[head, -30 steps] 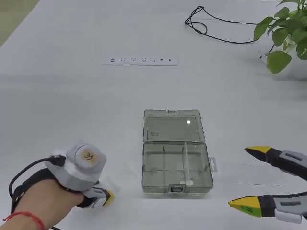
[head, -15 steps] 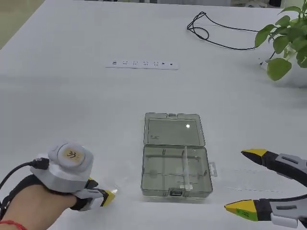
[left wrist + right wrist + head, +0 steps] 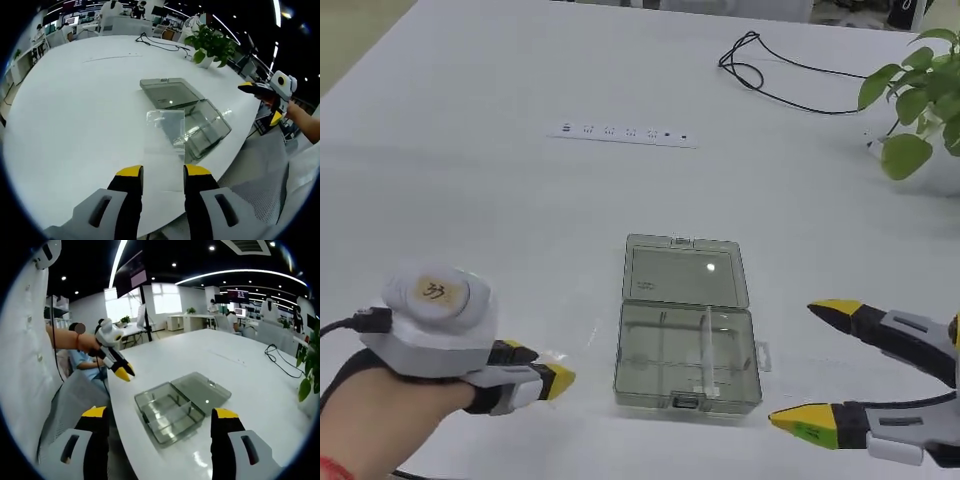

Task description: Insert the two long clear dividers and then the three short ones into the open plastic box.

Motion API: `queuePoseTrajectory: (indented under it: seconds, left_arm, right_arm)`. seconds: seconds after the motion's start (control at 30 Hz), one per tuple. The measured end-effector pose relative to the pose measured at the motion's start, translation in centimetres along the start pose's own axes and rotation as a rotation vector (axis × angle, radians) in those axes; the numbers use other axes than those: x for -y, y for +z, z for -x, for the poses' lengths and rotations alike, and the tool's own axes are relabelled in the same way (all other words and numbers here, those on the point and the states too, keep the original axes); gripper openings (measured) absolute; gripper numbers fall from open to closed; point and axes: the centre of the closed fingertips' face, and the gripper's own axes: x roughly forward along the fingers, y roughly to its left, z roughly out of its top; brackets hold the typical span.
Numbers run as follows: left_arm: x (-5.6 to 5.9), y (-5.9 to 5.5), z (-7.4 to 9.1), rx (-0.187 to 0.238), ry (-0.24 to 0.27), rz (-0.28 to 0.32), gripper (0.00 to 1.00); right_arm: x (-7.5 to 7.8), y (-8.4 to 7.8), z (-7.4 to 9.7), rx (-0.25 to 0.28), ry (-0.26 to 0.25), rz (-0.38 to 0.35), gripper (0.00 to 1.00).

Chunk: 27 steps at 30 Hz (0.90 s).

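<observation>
The open smoky plastic box (image 3: 686,372) lies mid-table with its lid (image 3: 686,272) folded back. One long clear divider (image 3: 705,345) stands inside the base. My left gripper (image 3: 548,366) hovers left of the box, shut on a clear divider (image 3: 164,150) that juts forward between its yellow tips (image 3: 161,172). From that view the box (image 3: 202,125) lies just beyond the held piece. My right gripper (image 3: 802,364) is right of the box, open wide with nothing in it. The right gripper view looks over the box (image 3: 175,407) between its spread jaws (image 3: 160,415) and catches the left gripper (image 3: 116,364).
A white power strip (image 3: 625,134) lies farther back, with a coiled black cable (image 3: 760,65) behind it. A potted plant (image 3: 920,95) stands at the far right. The table's near edge runs just under both grippers.
My left gripper has risen off the table and come a little to the right with the clear divider. The right gripper has drifted slightly left, still open.
</observation>
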Motion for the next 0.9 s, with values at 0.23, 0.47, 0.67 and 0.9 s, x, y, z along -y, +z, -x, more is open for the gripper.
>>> queuePoseTrajectory:
  seconds: [0.23,0.47,0.67,0.9]
  left_arm:
    - [2.0,2.2,0.4,0.087,-0.056,0.025,0.3]
    - [3.9,4.1,0.6,0.15,-0.111,0.036,0.3]
    - [5.1,5.5,0.5,0.189,-0.143,0.046,0.3]
    - [6.7,6.5,0.4,0.22,-0.18,0.037,0.3]
  right_arm:
    - [-0.1,1.6,-0.7,0.025,0.0,-0.037,0.8]
    - [-0.8,3.6,-1.9,0.039,0.005,-0.102,0.73]
    - [-0.9,4.8,-3.0,0.053,-0.016,-0.183,0.7]
    - [-1.3,6.5,-4.2,0.113,-0.035,-0.243,0.58]
